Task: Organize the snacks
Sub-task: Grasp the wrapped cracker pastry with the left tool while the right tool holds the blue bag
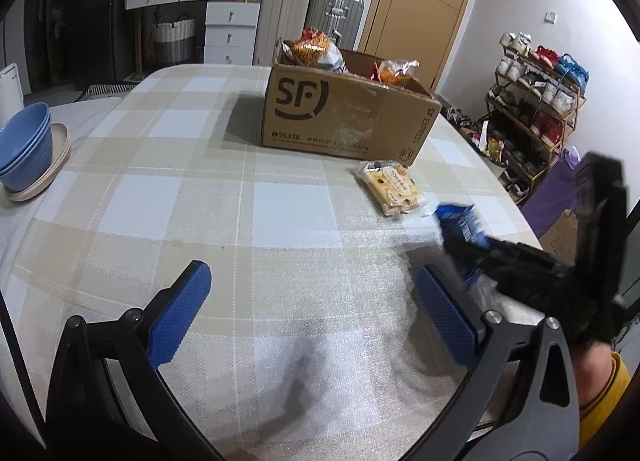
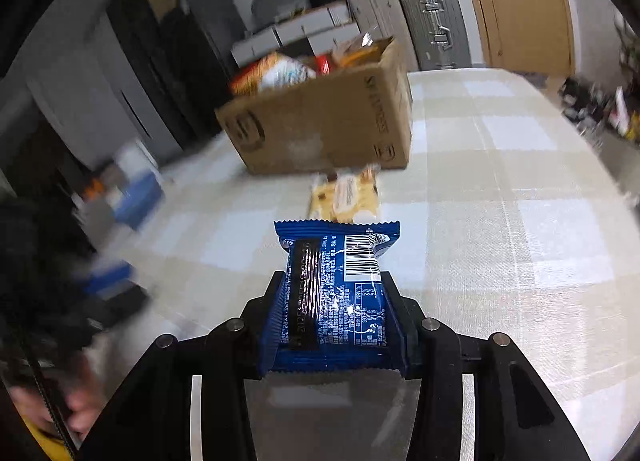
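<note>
My right gripper [image 2: 334,281] is shut on a blue snack packet [image 2: 336,293] and holds it above the checked tablecloth; it also shows blurred in the left wrist view [image 1: 460,227]. A brown SF cardboard box [image 1: 344,117] with several snack bags inside stands at the far side of the table, and shows in the right wrist view [image 2: 324,121]. A yellow cracker packet [image 1: 394,189] lies on the cloth just in front of the box [image 2: 346,193]. My left gripper [image 1: 308,305] is open and empty, low over the near part of the table.
Stacked blue bowls on beige plates [image 1: 28,153] sit at the table's left edge. Suitcases [image 1: 336,13], white drawers [image 1: 230,29] and a door stand behind. A shoe rack [image 1: 536,109] stands to the right of the table.
</note>
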Available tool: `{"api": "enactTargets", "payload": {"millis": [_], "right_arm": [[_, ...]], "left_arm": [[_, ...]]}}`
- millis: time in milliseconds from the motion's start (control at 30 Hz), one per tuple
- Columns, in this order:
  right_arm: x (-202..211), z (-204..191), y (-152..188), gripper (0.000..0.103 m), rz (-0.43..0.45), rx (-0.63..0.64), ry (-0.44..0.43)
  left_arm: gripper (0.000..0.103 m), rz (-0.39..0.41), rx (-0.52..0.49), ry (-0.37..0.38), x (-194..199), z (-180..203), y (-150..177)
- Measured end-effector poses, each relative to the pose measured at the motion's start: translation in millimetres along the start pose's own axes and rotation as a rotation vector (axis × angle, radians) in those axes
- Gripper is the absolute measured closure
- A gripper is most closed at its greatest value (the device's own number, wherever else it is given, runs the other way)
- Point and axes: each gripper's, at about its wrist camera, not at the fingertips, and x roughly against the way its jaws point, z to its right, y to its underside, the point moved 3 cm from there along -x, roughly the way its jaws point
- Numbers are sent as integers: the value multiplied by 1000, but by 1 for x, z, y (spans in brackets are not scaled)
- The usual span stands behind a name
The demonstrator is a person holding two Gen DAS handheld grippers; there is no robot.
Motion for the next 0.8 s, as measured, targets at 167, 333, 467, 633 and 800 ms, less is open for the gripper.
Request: {"api": "enactTargets", "payload": {"millis": [167,333,467,633,800], "right_arm": [[24,20,-16,58,136,11,7],[48,29,-30,58,273,88,72],[54,30,-32,58,310,106,116],[58,37,-33,58,316,78,104],[62,30,-28,58,337,103,109]], "left_arm": [[1,-53,1,12,-21,9,-9],[1,-95,5,6,-55,27,-31],[1,-131,-4,3,-91,51,-51],[1,-183,22,-7,-135,75,-72],[1,-195,-6,-84,-161,92,-84]]}}
